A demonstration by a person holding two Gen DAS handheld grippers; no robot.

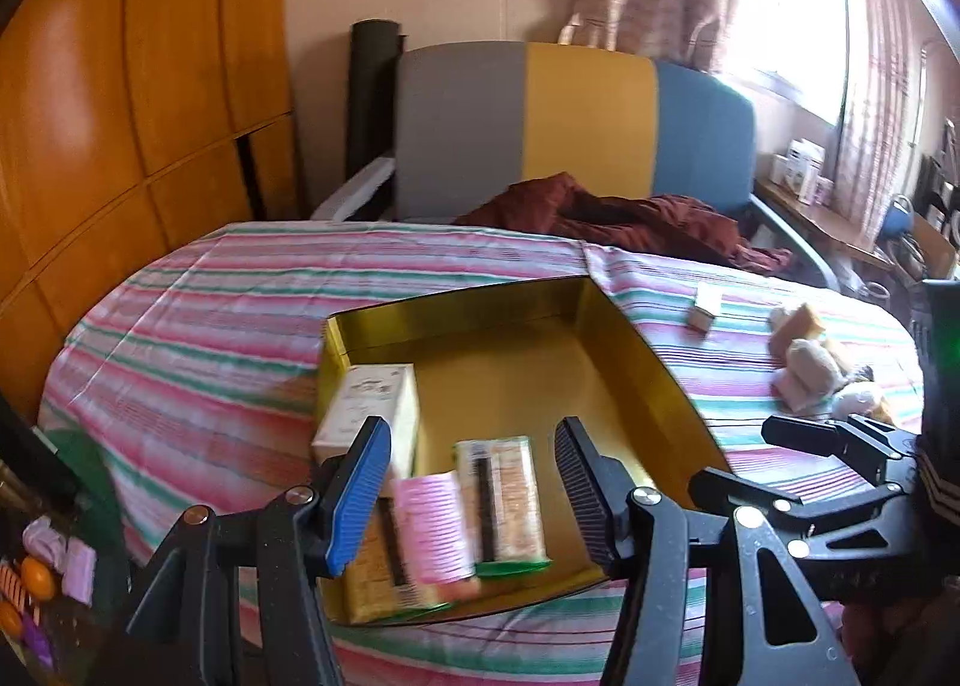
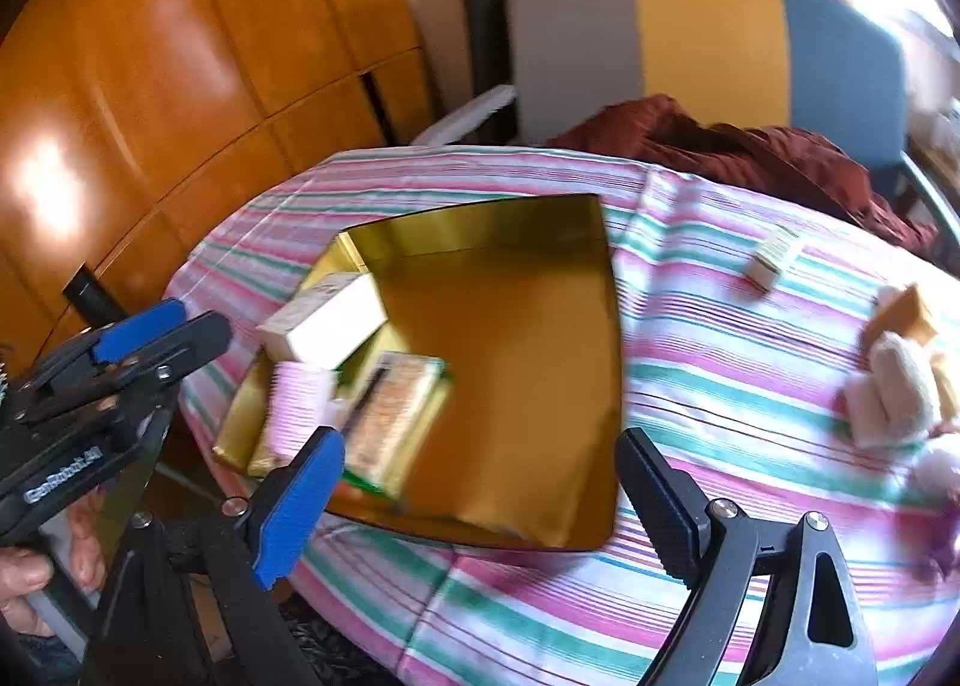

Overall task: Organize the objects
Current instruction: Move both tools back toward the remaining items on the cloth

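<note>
An open gold tin tray [image 1: 540, 362] [image 2: 510, 338] lies on the striped tablecloth. Its near-left part holds a white box [image 1: 369, 410] [image 2: 327, 323], a pink ribbed packet [image 1: 429, 524] [image 2: 300, 404] and green-edged snack bar packs [image 1: 504, 506] [image 2: 393, 416]. My left gripper [image 1: 471, 485] [image 2: 180, 329] hovers above those items, open, with nothing between its pads. To its right my right gripper [image 2: 480, 482] [image 1: 735, 455] stands wide open over the tray's near edge, holding nothing. A small cream box [image 1: 705, 308] [image 2: 774, 257] and a heap of plush toys [image 1: 804, 368] [image 2: 900, 386] lie on the cloth at right.
A chair with a grey, yellow and blue back [image 1: 576, 116] stands behind the table with a maroon cloth [image 1: 618, 218] on it. Wooden cabinets [image 1: 120, 116] fill the left. A cluttered desk [image 1: 828, 206] sits under the window at far right.
</note>
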